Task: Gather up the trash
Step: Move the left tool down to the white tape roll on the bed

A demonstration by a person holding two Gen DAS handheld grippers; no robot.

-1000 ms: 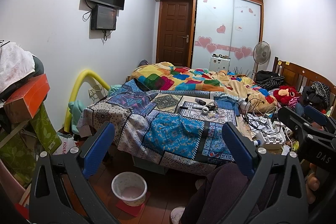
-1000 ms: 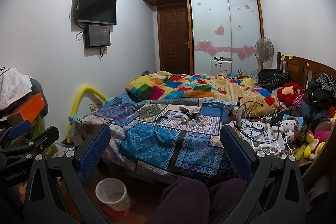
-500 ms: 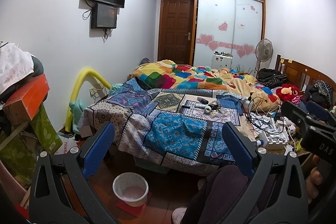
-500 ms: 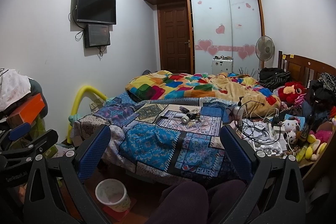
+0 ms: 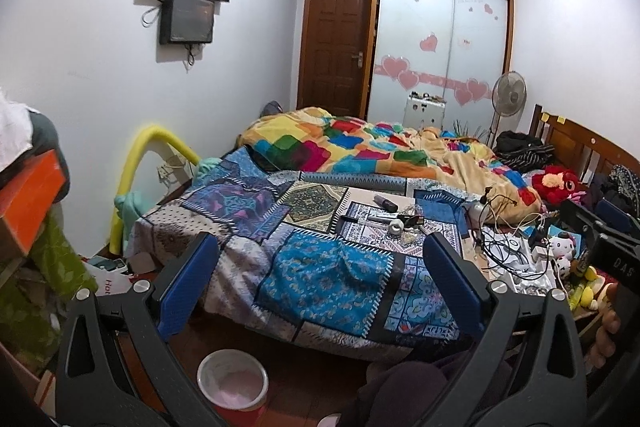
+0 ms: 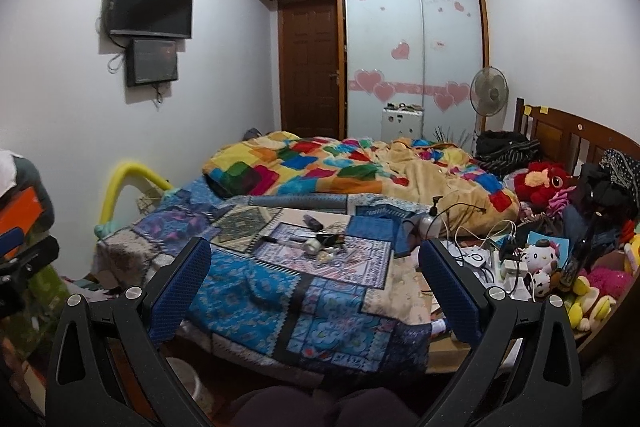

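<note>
both grippers, left gripper (image 5: 320,283) and right gripper (image 6: 314,285), level, jaws wide apart.

We see blue fingers (image 5: 188,289) over a blue patchwork bedspread (image 5: 320,267). The quilt (image 5: 360,151) shows multicoloured squares; the wardrobe (image 6: 412,59) bears pink hearts.

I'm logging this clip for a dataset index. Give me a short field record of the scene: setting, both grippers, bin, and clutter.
setting: bedroom, patchwork bedspread over bed
left gripper: open, holding nothing
right gripper: open, holding nothing
bin: white wastebasket on floor at bed's foot
clutter: small items on bedspread; tangled cables to their right
</note>
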